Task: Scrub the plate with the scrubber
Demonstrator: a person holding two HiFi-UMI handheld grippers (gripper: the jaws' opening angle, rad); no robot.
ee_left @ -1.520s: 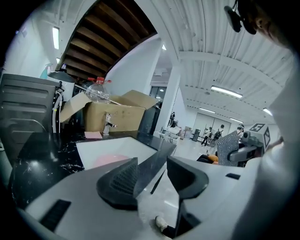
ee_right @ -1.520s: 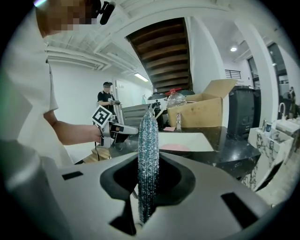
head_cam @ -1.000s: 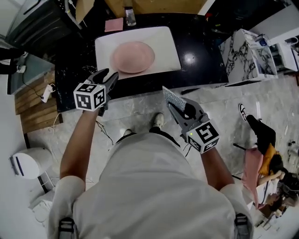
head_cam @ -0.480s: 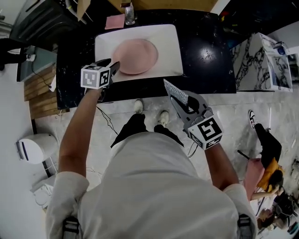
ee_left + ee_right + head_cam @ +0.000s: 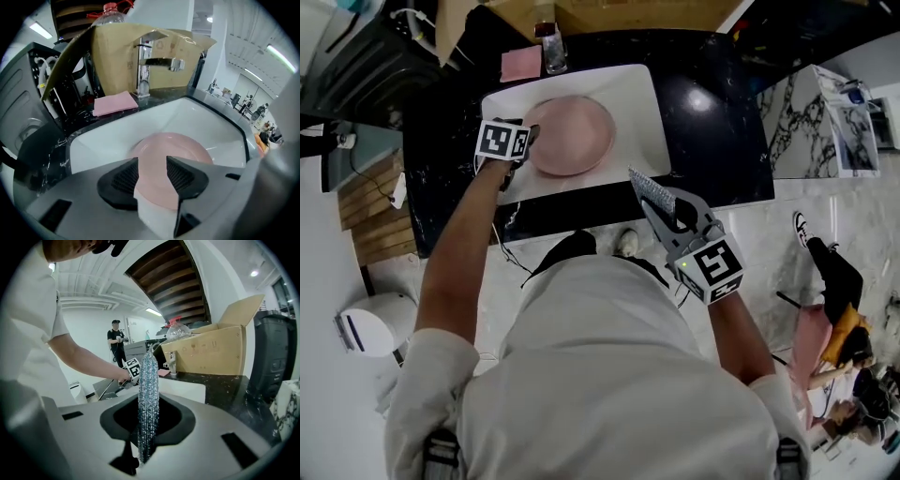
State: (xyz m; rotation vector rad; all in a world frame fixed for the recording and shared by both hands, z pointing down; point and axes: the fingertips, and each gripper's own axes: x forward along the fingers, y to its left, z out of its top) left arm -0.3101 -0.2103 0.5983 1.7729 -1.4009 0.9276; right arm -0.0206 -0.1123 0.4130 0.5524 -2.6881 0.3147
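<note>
Left gripper (image 5: 529,139) now over sink (image 5: 639,105), black counter (image 5: 712,141)

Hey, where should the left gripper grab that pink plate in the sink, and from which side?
Probably the plate by its left rim, nearest the open left gripper, coming from that side. It lies flat in the sink, so only the thin edge fits between the jaws.

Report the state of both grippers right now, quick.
Left gripper: open, gripping nothing; the pink plate shows between its jaws.
Right gripper: closed, holding the scrubber.
</note>
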